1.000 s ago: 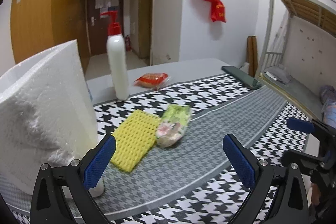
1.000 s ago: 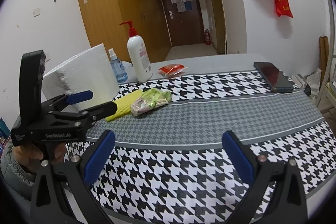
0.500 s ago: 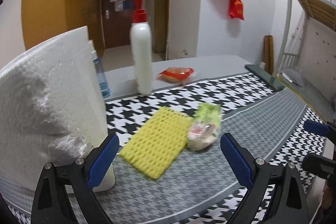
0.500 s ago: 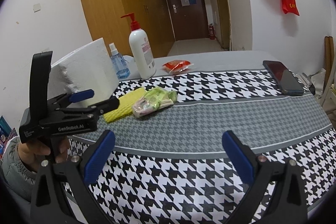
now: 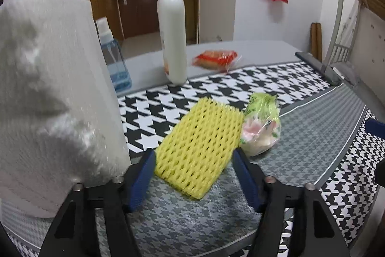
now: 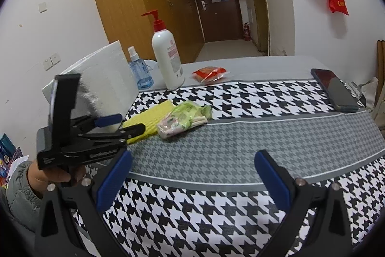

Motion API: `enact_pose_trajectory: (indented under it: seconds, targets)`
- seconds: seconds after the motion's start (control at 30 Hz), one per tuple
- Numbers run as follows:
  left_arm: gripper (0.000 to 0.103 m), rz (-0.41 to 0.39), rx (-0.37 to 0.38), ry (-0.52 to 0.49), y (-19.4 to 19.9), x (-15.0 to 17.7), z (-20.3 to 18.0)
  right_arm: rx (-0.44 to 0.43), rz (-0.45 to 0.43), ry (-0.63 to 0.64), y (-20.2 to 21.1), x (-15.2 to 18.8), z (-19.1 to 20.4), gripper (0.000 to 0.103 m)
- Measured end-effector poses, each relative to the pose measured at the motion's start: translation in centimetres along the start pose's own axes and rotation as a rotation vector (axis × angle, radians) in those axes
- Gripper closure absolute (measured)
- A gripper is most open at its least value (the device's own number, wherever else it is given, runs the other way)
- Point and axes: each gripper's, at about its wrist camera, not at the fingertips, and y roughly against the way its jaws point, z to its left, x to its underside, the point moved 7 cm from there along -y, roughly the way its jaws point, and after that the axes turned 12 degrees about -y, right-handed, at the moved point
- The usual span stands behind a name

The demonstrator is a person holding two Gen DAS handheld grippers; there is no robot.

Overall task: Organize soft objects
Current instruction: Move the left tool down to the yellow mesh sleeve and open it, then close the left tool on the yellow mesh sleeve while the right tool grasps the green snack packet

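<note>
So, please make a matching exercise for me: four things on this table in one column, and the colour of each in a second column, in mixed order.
Things:
1. foam net sleeve
2. pump bottle
3. spray bottle
4. phone

Colours:
A. clear blue
B. dark, nearly black
C. yellow
D. white with a red pump

Pairs: 1-C, 2-D, 3-A, 4-B

Yellow foam net (image 5: 199,148) flat beside green packet (image 5: 261,127)
</note>
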Motion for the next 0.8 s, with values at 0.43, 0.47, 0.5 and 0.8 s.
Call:
enact_pose_trajectory:
  seconds: [0.43,0.47,0.5,0.8]
  targets:
    - [0.046,0.063,0.026,0.0,-1.3,0.4,0.1,-0.002,0.032,0.03,-0.9,-0.6,0.8,0.0]
    - [0.046,0.064,0.026,-0.003,-1.3,0.4,0.0,-0.003,0.038,0.032,-1.1,-0.6,0.9,0.0]
    - [0.046,0.065,0.026,-0.003,-1.3,0.4,0.0,-0.004,0.047,0.033,-1.3,-0.7,1.0,0.0]
    - [0.066,0.046,0.041,0.033,-0.9,0.5,0.7,0.068,0.145,0.01,-5.2,-1.6,0.6,0.0]
